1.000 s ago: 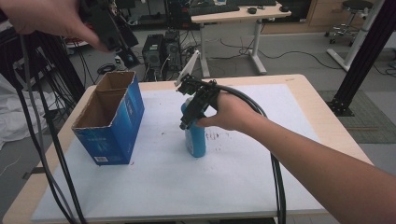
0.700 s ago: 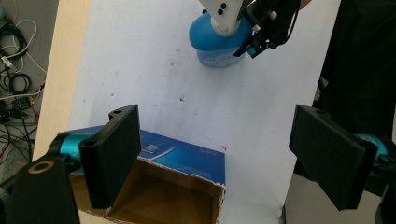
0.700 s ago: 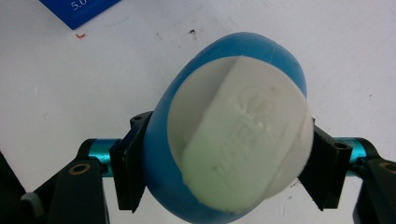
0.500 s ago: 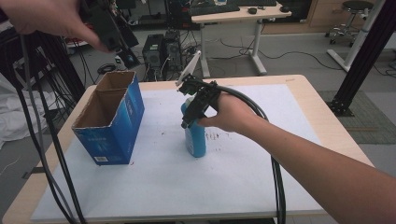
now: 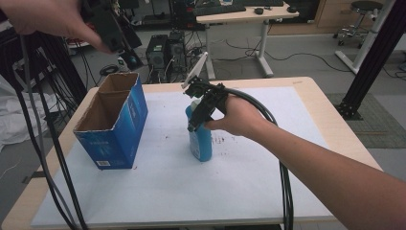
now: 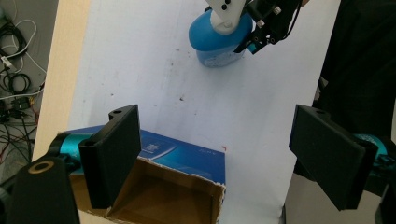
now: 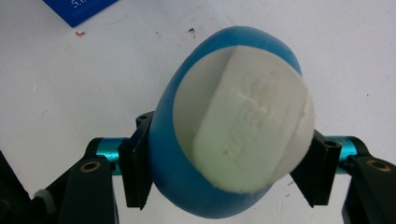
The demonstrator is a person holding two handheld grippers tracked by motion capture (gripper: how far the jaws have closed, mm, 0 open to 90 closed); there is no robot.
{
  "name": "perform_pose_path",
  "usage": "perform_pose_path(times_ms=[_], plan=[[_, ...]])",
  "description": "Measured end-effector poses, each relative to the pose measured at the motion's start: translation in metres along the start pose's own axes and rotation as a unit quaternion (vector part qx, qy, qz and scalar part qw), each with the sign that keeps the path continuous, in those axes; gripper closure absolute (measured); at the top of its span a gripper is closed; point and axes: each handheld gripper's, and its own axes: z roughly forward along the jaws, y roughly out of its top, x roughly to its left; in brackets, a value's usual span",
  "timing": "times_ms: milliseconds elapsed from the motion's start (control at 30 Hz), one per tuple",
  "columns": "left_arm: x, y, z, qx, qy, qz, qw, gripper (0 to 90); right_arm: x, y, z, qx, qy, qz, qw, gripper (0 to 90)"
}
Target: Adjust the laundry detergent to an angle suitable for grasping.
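blue bottle (image 7: 187, 154) clamped by right gripper (image 7: 229, 175) jaws, just closing; left gripper (image 6: 233, 158) jaws open.

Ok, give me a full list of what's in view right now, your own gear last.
bottle: one, blue with a white cap, upright mid-table, between the right gripper's jaws.
box: one, blue cardboard, open top, on the table's left part.
mat: one, white, covers most of the table.
table: one, light wood.
desk: one, light top, on the floor beyond the table.
computer towers: two, dark, on the floor beyond the table.
stool: one, dark, far right.
left gripper: one, black, jaws wide open, raised over the box.
right gripper: one, black, jaws have just been closing, now pressed on the bottle's sides.
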Motion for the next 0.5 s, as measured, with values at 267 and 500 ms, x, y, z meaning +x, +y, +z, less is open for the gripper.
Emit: perform_pose_path(times_ms=[267,500], plan=[[-0.0002,0.0011,0.0005,0.001,-0.001,0.001,1.0,17.0,-0.0014,-0.0021,-0.0017,-0.003,0.0,-0.004,1.0,36.7],[-0.0002,0.0011,0.0005,0.001,-0.001,0.001,1.0,17.0,-0.0015,-0.0027,-0.0023,-0.004,0.001,-0.01,0.9999,38.0]])
